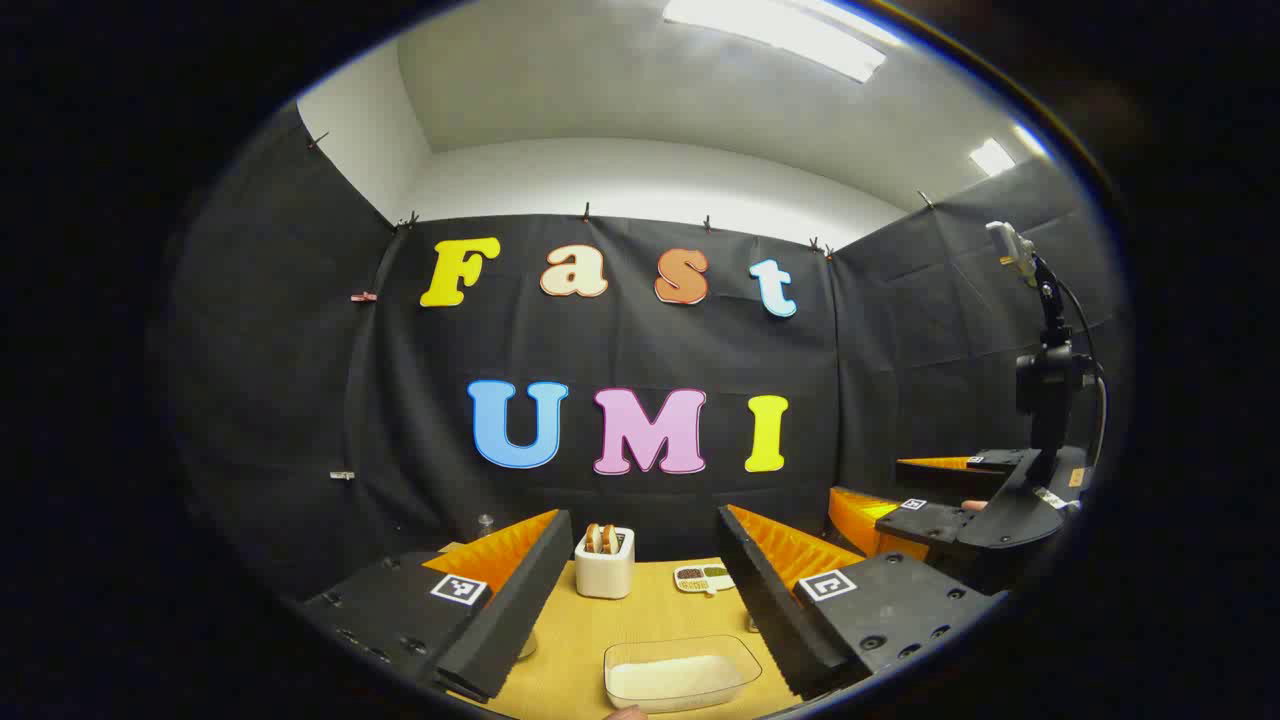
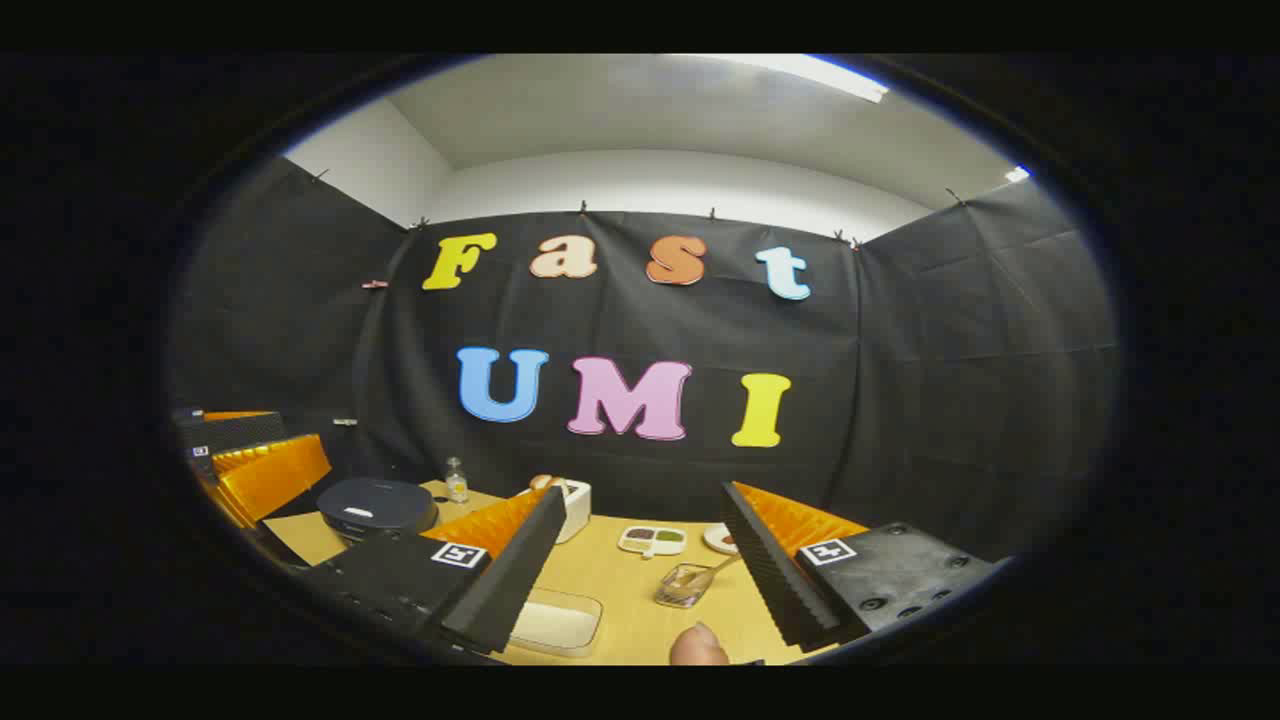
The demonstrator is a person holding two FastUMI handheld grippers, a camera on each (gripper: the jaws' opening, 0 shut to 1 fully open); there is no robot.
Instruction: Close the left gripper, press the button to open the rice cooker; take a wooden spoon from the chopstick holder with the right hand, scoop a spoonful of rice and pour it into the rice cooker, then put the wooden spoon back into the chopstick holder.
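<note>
In the left gripper view my left gripper (image 1: 642, 520) is open, with nothing between its fingers. Beyond it on the wooden table (image 1: 655, 610) stands the white chopstick holder (image 1: 604, 566) with wooden spoons in it. Nearer lies the clear box of rice (image 1: 680, 675). In the right gripper view my right gripper (image 2: 642, 495) is open and holds nothing. The dark round rice cooker (image 2: 378, 505) sits at the left with its lid down. The chopstick holder (image 2: 575, 505) is partly hidden behind one finger, and the rice box (image 2: 555, 622) lies low between the fingers.
A small divided dish (image 2: 651, 540), a little plate (image 2: 718, 540) and a glass cup with a spoon (image 2: 685, 583) stand on the table. A small bottle (image 2: 456, 480) stands behind the cooker. A person's fingertip (image 2: 698, 648) shows at the bottom edge.
</note>
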